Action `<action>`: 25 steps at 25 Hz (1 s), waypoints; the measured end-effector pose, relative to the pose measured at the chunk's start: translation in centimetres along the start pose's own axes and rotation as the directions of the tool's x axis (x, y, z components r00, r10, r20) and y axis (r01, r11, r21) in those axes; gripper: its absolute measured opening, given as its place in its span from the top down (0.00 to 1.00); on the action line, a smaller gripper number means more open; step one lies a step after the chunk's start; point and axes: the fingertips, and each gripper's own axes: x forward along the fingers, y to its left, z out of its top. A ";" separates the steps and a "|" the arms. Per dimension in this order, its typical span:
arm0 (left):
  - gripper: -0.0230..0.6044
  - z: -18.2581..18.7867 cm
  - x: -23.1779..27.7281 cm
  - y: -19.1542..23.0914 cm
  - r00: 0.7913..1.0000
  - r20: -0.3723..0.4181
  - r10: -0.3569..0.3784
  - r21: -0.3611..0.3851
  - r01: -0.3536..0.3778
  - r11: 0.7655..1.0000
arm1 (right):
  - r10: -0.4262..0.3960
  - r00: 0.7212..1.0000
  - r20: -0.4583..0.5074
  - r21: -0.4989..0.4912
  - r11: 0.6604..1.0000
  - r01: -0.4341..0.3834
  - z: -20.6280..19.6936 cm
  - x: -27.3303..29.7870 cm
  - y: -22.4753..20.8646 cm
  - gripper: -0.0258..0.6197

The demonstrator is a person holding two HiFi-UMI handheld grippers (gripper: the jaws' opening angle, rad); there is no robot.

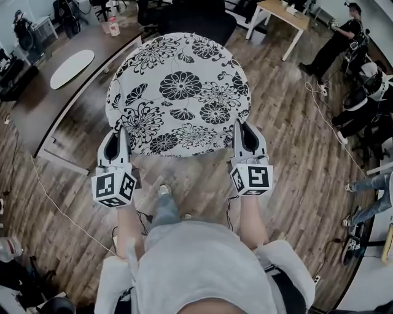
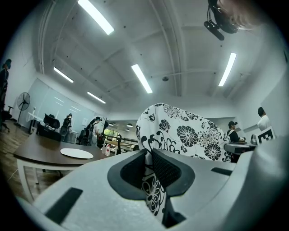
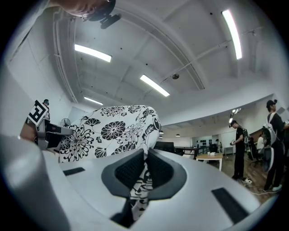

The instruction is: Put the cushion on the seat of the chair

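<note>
Left gripper (image 1: 118, 136) is clamping the near left edge of the cushion (image 1: 178, 92), with both jaws pressing together on a fold of the fabric. Its marker cube is facing up toward the head camera. Off to its left, a long dark table (image 1: 37, 104) is standing on the wooden floor (image 1: 295, 159) and carrying a white oval disc (image 1: 72, 68). At centre, the cushion, white with black flower print, is hanging between the two grippers over the floor, held only by its near edge. In both gripper views its far part is rising above the jaws. Just beyond the cushion's far edge, at the top of the head view, a dark chair (image 1: 198, 18) is showing. Its seat is mostly hidden behind the cushion, and the frames are not showing whether the two are touching. Below the cushion, the person's forearms are reaching forward to the grippers, one to each. Further right, the right gripper (image 1: 241, 134) is gripping the near right edge of the cushion in the same manner, jaws closing tight on a pinch of the printed fabric, with its marker cube likewise turned upward. Beyond it, at upper right, a light wooden table (image 1: 284, 13) is standing on the floor, and several people (image 1: 336, 44) are standing or sitting along the right edge, well apart from the cushion.
</note>
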 end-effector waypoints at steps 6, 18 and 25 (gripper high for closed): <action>0.91 0.7 -0.3 0.4 1.000 0.018 -0.008 -0.003 0.008 1.000 | -0.006 1.000 0.003 0.011 1.000 0.006 0.0 -0.1 0.5 0.92; 0.91 1.4 -0.9 0.0 0.999 0.028 -0.028 0.018 0.027 0.999 | -0.029 0.999 0.023 0.027 0.999 0.028 0.3 -0.7 0.5 0.92; 0.91 1.4 -0.9 -0.1 0.999 0.027 -0.046 0.034 0.045 0.998 | -0.044 0.999 0.032 0.034 0.999 0.042 0.4 -0.9 0.8 0.92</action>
